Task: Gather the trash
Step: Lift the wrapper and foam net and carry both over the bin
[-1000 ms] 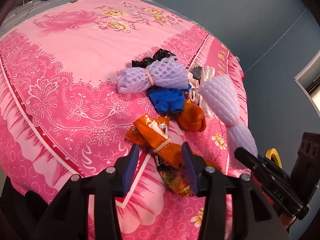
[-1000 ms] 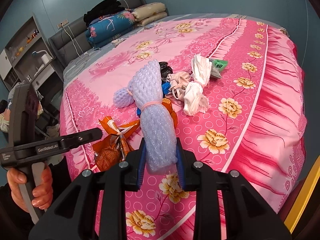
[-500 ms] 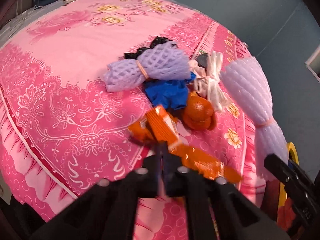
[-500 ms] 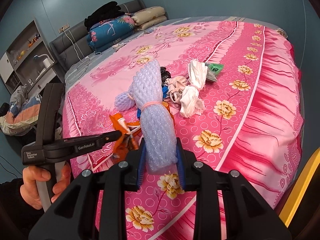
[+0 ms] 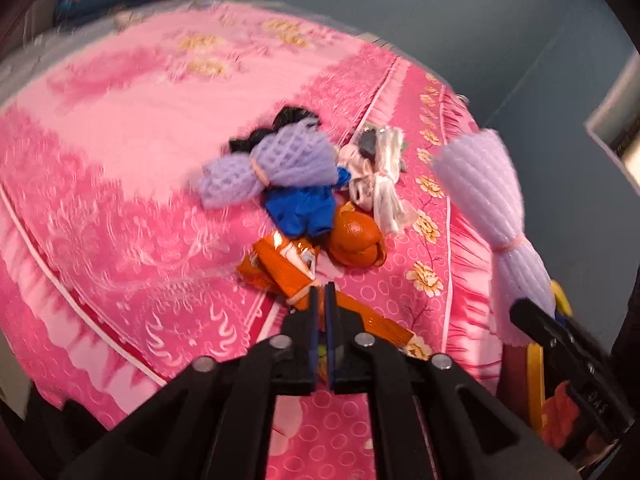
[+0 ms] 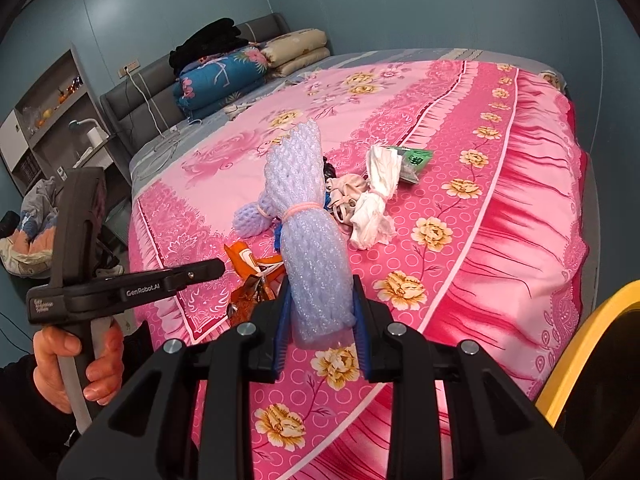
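The left gripper (image 5: 319, 304) has its jaws almost together on the orange wrapper (image 5: 280, 268), near the tie at its middle; they are opening a little, but the wrapper is between the pads. The wrapper lies near the foot edge of the bed (image 5: 120, 140), just beside the orange bundle (image 5: 356, 240) and the blue bag (image 5: 304, 208). The right gripper (image 6: 320, 320) holds the lower end of a purple foam net (image 6: 308, 216), its jaws partly apart around it, and the net stands up over the bed. I judge all this trash is light and soft. The wrapper looks thin and slippery, so the tied waist is the best place to hold. The foam net squeezes easily, and a hold below its band seems safe.
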